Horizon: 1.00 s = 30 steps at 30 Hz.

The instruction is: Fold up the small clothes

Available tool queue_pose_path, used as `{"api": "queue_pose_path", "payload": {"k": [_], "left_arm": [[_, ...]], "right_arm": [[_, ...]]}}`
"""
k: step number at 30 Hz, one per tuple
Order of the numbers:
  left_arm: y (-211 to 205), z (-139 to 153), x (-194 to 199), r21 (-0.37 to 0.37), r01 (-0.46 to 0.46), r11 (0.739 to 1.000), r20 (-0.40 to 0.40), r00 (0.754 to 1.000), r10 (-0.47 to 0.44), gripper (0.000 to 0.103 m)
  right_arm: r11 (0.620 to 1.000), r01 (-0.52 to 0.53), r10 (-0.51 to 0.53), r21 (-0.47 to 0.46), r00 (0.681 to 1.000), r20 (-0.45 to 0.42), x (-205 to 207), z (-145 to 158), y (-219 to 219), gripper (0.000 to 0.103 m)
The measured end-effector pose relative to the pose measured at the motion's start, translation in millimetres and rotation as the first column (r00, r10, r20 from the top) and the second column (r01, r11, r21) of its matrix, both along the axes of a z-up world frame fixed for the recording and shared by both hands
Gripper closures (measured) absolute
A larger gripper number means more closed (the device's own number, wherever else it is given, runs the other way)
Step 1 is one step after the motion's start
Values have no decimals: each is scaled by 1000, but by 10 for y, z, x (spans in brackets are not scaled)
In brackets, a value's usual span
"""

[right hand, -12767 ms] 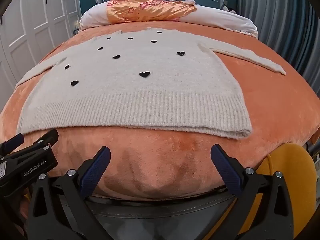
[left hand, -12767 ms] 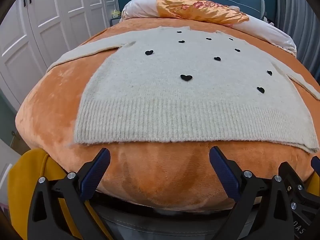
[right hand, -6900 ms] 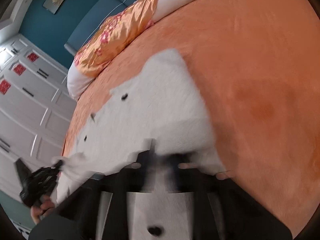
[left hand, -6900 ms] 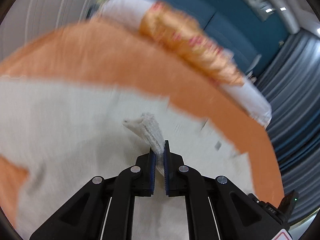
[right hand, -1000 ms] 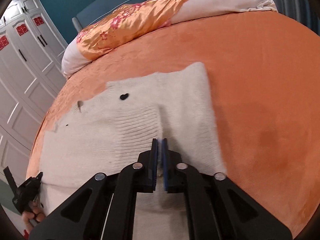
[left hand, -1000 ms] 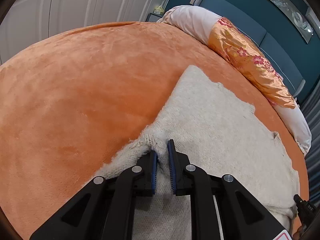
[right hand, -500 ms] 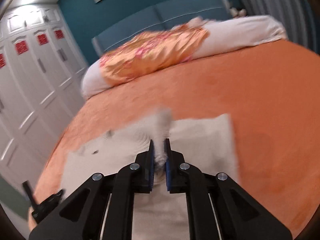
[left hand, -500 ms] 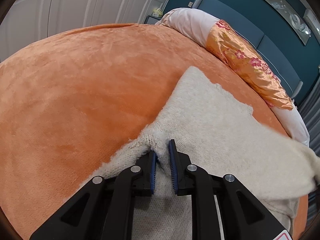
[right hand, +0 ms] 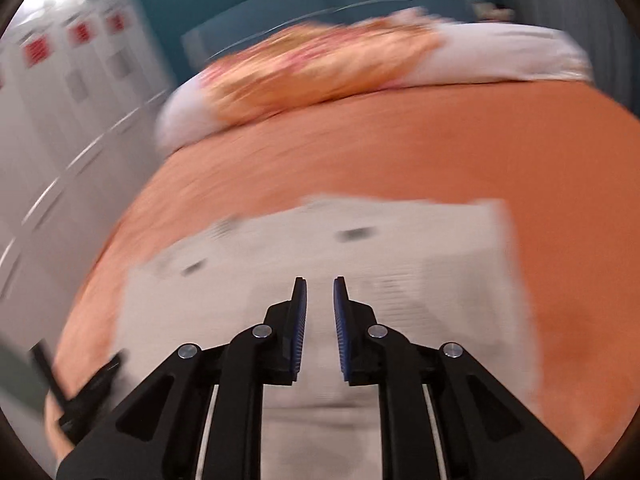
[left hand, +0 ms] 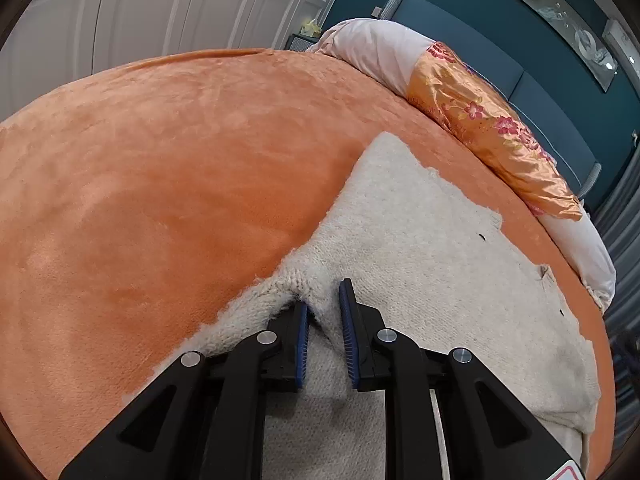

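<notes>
fuzzy cream sweater (left hand: 432, 264), plush orange blanket (left hand: 168, 184)

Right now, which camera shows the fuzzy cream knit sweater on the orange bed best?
The left wrist view: the cream knit sweater is sharp, its weave and folded edge clear on the orange bedspread. The right wrist view shows it whole but motion-blurred.

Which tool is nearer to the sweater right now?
Left. The left tool has a raised ridge of the sweater between its slightly parted fingers. The right tool hovers over the sweater, fingers apart with nothing between them; that view is blurred.
</notes>
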<state>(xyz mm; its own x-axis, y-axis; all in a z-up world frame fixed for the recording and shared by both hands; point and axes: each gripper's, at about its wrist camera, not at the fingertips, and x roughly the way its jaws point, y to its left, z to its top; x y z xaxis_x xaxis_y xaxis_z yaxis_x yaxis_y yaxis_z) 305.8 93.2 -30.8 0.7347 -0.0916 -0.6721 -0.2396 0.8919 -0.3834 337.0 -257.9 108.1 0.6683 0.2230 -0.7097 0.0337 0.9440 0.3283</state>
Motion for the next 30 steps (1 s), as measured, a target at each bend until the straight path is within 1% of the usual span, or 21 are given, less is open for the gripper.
{"api": "queue_pose_path", "payload": {"k": [1,3,4,6,7,8,12,13,14,15,16,17,19,21,23,24,25,26,27,28,30], "left_arm": [[5,-4,-1,-4,1,1000,2,1000,-1,85],[10,-8,-4,-11,1,1000,7,1000,-1,85],[13,-10,-5,-13,2,1000,9,1000,-2,85],[20,-20,-10,-20,3,1000,16,1000,-2,85],[23,-23,-10,-23,3,1000,19,1000,-2,85],[22,-26,-11,-23,3,1000,22,1000,-2,85],[17,-39,-18,-21,3,1000,32,999,-3,85],[19,-40,-17,-22,4,1000,34,999,-3,85],[21,-44,-19,-24,4,1000,35,999,-3,85],[27,-46,-18,-28,5,1000,38,999,-4,85],[28,-50,-31,-30,5,1000,41,999,-4,85],[29,-51,-39,-32,5,999,44,999,-4,85],[30,-54,-46,-34,6,999,48,999,-5,85],[30,-56,-52,-33,8,999,53,999,-6,85],[18,-55,-54,-26,7,1000,52,999,-6,85],[16,-56,-59,-25,8,1000,51,999,-6,85],[16,-57,-58,-25,8,1000,50,999,-7,85],[17,-56,-58,-25,8,1000,50,999,-7,85],[23,-52,-61,-27,9,1000,51,999,-7,85],[23,-53,-61,-28,9,1000,51,999,-7,85],[23,-48,-58,-25,8,1000,50,999,-7,85]], "right_arm": [[998,-70,70,2,998,-2,115,-19,251,67],[985,-169,169,-27,986,3,323,-77,678,55],[973,-221,221,-61,975,0,453,-121,911,54],[948,-299,297,-111,954,-41,712,-245,1298,54],[940,-317,313,-122,948,-52,715,-279,1395,54],[932,-337,330,-136,941,-68,824,-329,1537,54],[912,-387,369,-133,919,-142,1131,-554,1834,52],[905,-405,381,-127,907,-176,1208,-661,1895,54],[899,-418,390,-132,900,-193,1249,-737,1943,61],[891,-428,398,-153,897,-193,1279,-750,1982,81],[881,-439,408,-175,894,-187,1314,-719,2034,97],[884,-435,409,-171,897,-167,1339,-652,2032,98],[904,-401,396,-147,916,-63,1334,-396,1943,99],[922,-377,378,-90,926,-7,1340,-288,1873,99],[913,-384,377,-139,923,-74,1390,-524,1944,99],[894,-407,382,-184,910,-160,1463,-751,2022,99],[879,-430,394,-204,898,-198,1455,-940,2061,99],[887,-414,385,-205,908,-168,1436,-878,2054,98],[903,-390,364,-180,917,-161,1436,-787,2027,95],[923,-364,345,-128,927,-146,1392,-651,1956,92],[939,-330,325,-92,943,-72,1189,-424,1753,91]]}}
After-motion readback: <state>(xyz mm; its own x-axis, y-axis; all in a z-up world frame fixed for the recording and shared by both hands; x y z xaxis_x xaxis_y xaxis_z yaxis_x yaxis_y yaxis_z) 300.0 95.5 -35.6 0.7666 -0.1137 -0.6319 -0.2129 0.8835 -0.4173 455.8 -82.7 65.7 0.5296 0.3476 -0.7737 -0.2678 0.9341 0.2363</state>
